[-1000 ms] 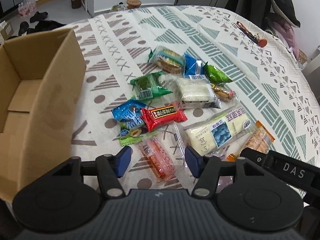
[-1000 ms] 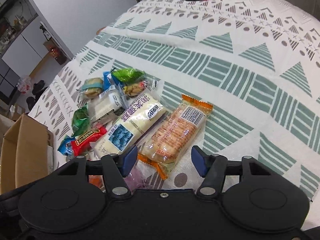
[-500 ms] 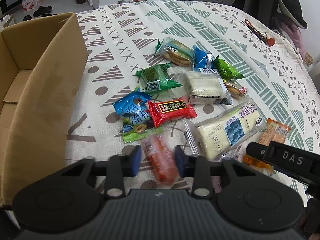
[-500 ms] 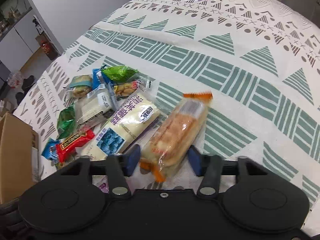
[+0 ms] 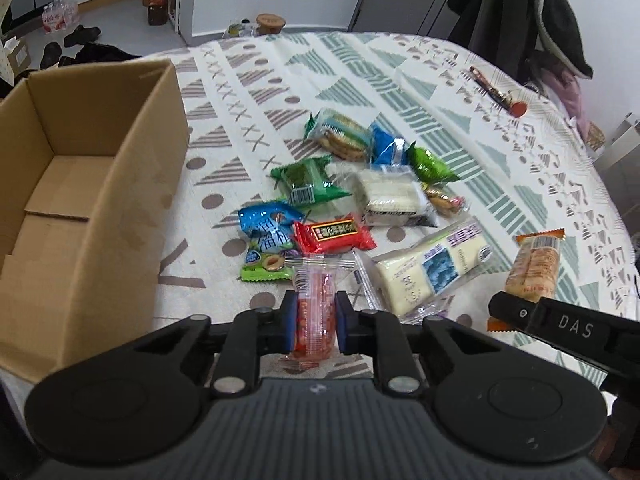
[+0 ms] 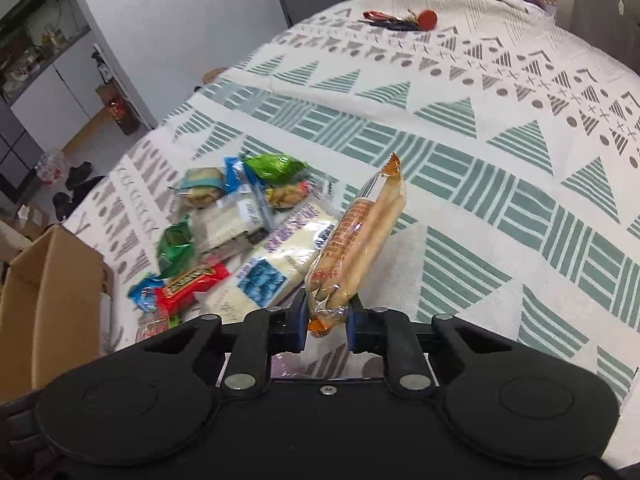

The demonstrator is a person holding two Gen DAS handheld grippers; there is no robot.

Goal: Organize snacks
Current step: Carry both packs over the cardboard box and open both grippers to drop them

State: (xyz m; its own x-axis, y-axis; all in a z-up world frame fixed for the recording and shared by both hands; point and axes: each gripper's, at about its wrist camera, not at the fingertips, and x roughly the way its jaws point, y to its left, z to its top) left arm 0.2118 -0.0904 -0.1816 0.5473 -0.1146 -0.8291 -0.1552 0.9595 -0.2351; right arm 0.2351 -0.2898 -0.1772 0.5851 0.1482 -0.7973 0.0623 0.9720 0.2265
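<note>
Our left gripper (image 5: pixel 312 322) has its jaws pinched on a red snack packet (image 5: pixel 314 308), right gripper (image 6: pixel 326 326) clamps an orange biscuit pack (image 6: pixel 356 248) by its tail end, lifted. Both look light, crinkly, crushable, so we'd grip gently. Cardboard box (image 5: pixel 80 200) sits left on the table (image 5: pixel 520 168)

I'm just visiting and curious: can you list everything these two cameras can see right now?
cardboard box: 1, brown, open, left on table
tablecloth: 1, white with teal and grey patterns
loose snacks: about ten, mixed colours, clustered mid-table
red-orange snack: 1, in left gripper
orange biscuit pack: 1, lifted in right gripper
red-tipped item: 1, far side of table
dark coat: 1, hanging behind table
left gripper: 1, black, blue pads
right gripper: 1, black, blue pads
</note>
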